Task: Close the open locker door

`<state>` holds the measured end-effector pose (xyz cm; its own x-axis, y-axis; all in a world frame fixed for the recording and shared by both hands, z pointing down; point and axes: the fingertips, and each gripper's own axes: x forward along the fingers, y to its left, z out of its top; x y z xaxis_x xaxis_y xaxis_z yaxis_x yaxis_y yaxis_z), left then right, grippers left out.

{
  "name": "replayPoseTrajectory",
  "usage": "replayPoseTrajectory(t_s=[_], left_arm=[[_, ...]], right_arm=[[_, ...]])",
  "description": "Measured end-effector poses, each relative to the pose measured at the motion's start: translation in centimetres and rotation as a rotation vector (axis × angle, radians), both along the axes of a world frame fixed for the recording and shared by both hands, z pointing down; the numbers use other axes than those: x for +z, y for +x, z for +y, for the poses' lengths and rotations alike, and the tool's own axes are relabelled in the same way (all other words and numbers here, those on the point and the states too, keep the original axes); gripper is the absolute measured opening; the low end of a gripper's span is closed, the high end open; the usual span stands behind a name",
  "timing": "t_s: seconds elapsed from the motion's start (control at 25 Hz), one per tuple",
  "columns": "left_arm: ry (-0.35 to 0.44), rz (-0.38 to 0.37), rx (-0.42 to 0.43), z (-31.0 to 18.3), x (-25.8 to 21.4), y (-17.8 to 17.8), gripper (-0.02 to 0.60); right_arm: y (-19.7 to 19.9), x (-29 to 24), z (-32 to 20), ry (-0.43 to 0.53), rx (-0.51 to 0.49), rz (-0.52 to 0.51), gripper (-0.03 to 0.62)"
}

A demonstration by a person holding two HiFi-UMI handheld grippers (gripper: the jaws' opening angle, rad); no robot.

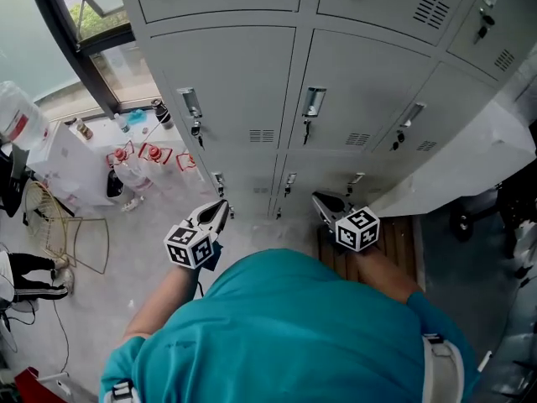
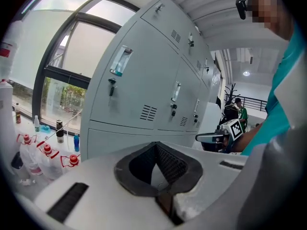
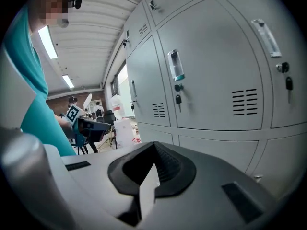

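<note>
Left claw, right claw clenched, empty; pale grey locker door stands ajar

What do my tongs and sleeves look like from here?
The left tongs and right tongs are pale grey, beak-shaped, with dark ribbed pads. Each carries a white cube printed with black square markers. The person wears a teal shirt.

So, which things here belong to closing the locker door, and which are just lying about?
For the job: open door, lockers, left gripper, right gripper.
Lying about: bottles, wire rack, jug.
</note>
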<state>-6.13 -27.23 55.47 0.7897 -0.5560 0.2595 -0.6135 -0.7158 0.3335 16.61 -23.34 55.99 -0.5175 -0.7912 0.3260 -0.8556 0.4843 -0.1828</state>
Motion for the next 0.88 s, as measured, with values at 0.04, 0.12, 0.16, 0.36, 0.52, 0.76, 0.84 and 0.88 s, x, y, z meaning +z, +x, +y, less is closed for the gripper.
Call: replayPoseTrajectory(t_s=[0.04, 0.12, 0.16, 0.36, 0.52, 0.76, 0.84, 0.88], left_arm=[[0.003, 0.003, 0.003, 0.0, -0.3, 1.0, 0.003], [0.017, 0.012, 0.004, -0.3, -1.5, 2.5, 0.003], [0.031, 0.019, 0.001, -0.6, -2.5, 3.2, 0.003], [0.169, 0.048, -0.018, -2.8, -11.1, 5.5, 0.003], [0.281, 0.053, 0.0, -3.4, -18.3, 6.8, 0.003], [0.323, 0.081, 0.024, -3.2, -24.0, 7.7, 0.003], [0.33, 0.081, 0.028, -3.1, -24.8, 7.7, 0.003], [0.332, 0.083, 0.03, -3.0, -25.1, 7.6, 0.003]], right_arm=[[1.0, -0.4, 0.0, 0.003, 0.01, -0.011, -0.002], [2.8, -1.7, -0.2, 0.017, 0.026, -0.016, -0.002], [3.7, -2.7, -0.5, 0.03, 0.033, -0.014, -0.002], [7.4, -10.1, -2.2, 0.132, 0.075, 0.01, -0.002], [9.1, -15.8, -2.7, 0.199, 0.102, 0.035, -0.002], [9.6, -22.0, -2.8, 0.248, 0.119, 0.042, -0.002], [9.4, -23.6, -2.8, 0.265, 0.117, 0.05, -0.002], [9.3, -24.3, -2.7, 0.27, 0.115, 0.044, -0.002]])
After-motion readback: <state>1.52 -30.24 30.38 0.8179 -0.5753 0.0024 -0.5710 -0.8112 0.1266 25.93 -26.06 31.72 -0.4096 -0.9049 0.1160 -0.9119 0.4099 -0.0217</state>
